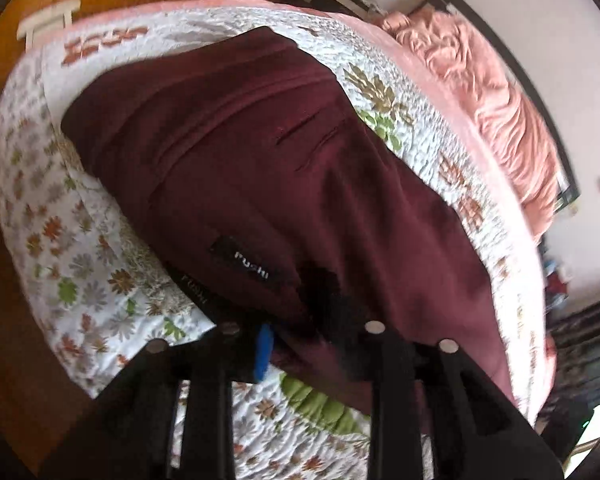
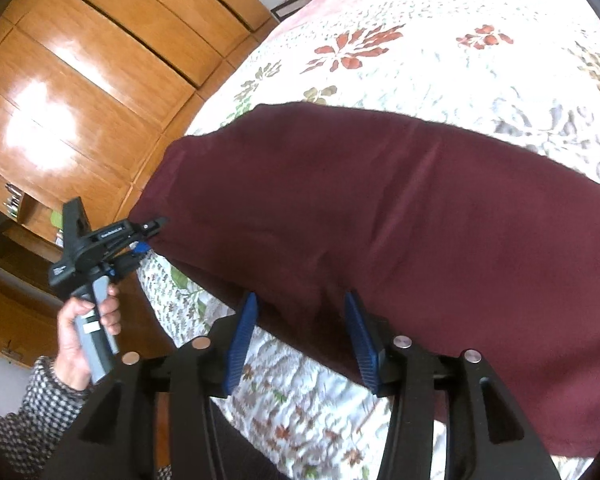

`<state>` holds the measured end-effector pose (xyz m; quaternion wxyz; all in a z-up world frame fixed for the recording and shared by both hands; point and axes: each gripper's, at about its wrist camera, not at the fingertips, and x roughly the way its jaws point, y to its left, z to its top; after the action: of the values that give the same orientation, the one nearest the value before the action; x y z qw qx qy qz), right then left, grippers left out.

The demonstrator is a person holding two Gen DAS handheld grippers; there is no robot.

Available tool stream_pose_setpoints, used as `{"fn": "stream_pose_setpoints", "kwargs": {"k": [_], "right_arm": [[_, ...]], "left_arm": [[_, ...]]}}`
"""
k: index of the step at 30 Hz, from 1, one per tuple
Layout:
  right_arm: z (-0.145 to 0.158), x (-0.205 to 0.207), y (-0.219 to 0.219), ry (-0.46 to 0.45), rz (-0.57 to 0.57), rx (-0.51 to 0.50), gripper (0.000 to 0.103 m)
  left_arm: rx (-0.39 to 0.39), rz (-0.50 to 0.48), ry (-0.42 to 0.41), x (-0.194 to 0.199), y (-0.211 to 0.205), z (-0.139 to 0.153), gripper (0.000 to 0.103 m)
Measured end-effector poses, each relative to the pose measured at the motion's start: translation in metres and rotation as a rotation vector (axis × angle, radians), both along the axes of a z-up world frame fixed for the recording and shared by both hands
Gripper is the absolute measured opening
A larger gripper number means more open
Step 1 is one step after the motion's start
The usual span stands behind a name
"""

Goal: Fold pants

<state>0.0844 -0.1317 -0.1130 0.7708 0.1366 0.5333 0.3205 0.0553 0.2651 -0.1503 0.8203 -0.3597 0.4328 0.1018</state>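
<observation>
Dark maroon pants (image 1: 260, 160) lie folded on a floral quilt (image 1: 80, 260), with a black brand label (image 1: 240, 264) near the left gripper. The left gripper (image 1: 304, 332) is shut on the pants' near edge. One blue pad (image 1: 262, 352) shows; cloth covers the other finger. In the right wrist view the pants (image 2: 380, 208) stretch across the quilt (image 2: 420, 40), and the left gripper (image 2: 152, 236) pinches their left corner, held by a hand (image 2: 80, 332). The right gripper (image 2: 300, 296) is open. The pants' near edge lies between its blue pads (image 2: 240, 344), which do not press on it.
A rumpled pink blanket (image 1: 492, 92) lies at the head of the bed by a white wall. A wooden wardrobe (image 2: 80, 80) stands close to the bed's left side. A small white stand (image 1: 48, 20) sits on the wooden floor beyond the bed's corner. A checked sleeve (image 2: 32, 420) shows at bottom left.
</observation>
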Motion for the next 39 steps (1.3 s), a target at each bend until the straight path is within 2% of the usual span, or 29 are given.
{"fn": "stream_pose_setpoints", "kwargs": {"k": [2, 3, 4, 7, 9, 10, 12, 17, 21, 23, 24, 25, 27, 30, 31, 33, 35, 36, 37, 39], "right_arm": [[0.008, -0.005, -0.007, -0.036, -0.021, -0.037, 0.048], [0.013, -0.008, -0.01, -0.062, -0.024, -0.07, 0.05], [0.017, -0.012, -0.014, -0.082, -0.019, -0.097, 0.055], [0.025, -0.023, -0.019, -0.107, 0.004, -0.117, 0.056], [0.028, -0.028, -0.019, -0.107, 0.007, -0.093, 0.056], [0.029, -0.029, -0.016, -0.112, 0.017, -0.074, 0.056], [0.032, -0.029, 0.001, -0.137, 0.052, -0.068, 0.056], [0.026, -0.027, 0.061, -0.243, 0.197, -0.242, 0.055], [0.006, -0.01, 0.092, -0.253, 0.262, -0.355, 0.055], [-0.001, -0.003, 0.099, -0.236, 0.282, -0.357, 0.055], [-0.004, 0.001, 0.102, -0.214, 0.286, -0.347, 0.042], [-0.005, 0.005, 0.105, -0.191, 0.294, -0.321, 0.024], [-0.003, 0.006, 0.106, -0.177, 0.302, -0.301, 0.016], [0.001, -0.01, 0.107, -0.205, 0.372, -0.295, 0.016], [-0.002, -0.017, 0.107, -0.217, 0.399, -0.319, 0.016], [-0.013, -0.018, 0.105, -0.201, 0.381, -0.34, 0.019], [-0.015, -0.012, 0.097, -0.151, 0.328, -0.269, 0.025], [-0.013, -0.01, 0.093, -0.129, 0.312, -0.235, 0.034], [-0.01, -0.01, 0.088, -0.116, 0.295, -0.209, 0.048], [0.001, -0.012, 0.071, -0.111, 0.246, -0.173, 0.054]], "left_arm": [[0.019, -0.013, 0.013, 0.006, -0.002, -0.001, 0.023], [0.06, -0.036, 0.045, 0.01, -0.005, 0.0, 0.022], [0.068, -0.046, 0.064, 0.011, -0.007, 0.002, 0.023], [0.061, -0.063, 0.064, 0.003, -0.013, 0.014, 0.034], [0.075, -0.078, 0.051, -0.007, -0.02, 0.023, 0.054], [0.069, -0.086, 0.051, -0.013, -0.027, 0.027, 0.057], [0.046, -0.1, 0.023, -0.02, -0.043, 0.034, 0.057], [0.002, -0.162, -0.026, -0.017, -0.065, 0.042, 0.057], [0.051, -0.198, 0.0, -0.002, -0.062, 0.032, 0.061], [0.063, -0.198, 0.024, 0.008, -0.054, 0.024, 0.063], [0.055, -0.204, 0.03, 0.012, -0.05, 0.019, 0.063], [0.045, -0.207, 0.035, 0.012, -0.047, 0.017, 0.062], [0.033, -0.209, 0.035, 0.013, -0.044, 0.014, 0.06], [0.026, -0.212, 0.038, 0.013, -0.043, 0.015, 0.06], [0.027, -0.207, 0.041, 0.012, -0.043, 0.016, 0.06], [0.05, -0.198, 0.045, 0.006, -0.05, 0.025, 0.059], [0.042, -0.221, 0.0, 0.0, -0.063, 0.041, 0.059], [0.043, -0.236, -0.021, 0.0, -0.069, 0.049, 0.059], [0.055, -0.255, -0.054, -0.001, -0.082, 0.06, 0.06], [0.042, -0.323, -0.107, 0.004, -0.105, 0.073, 0.066]]}}
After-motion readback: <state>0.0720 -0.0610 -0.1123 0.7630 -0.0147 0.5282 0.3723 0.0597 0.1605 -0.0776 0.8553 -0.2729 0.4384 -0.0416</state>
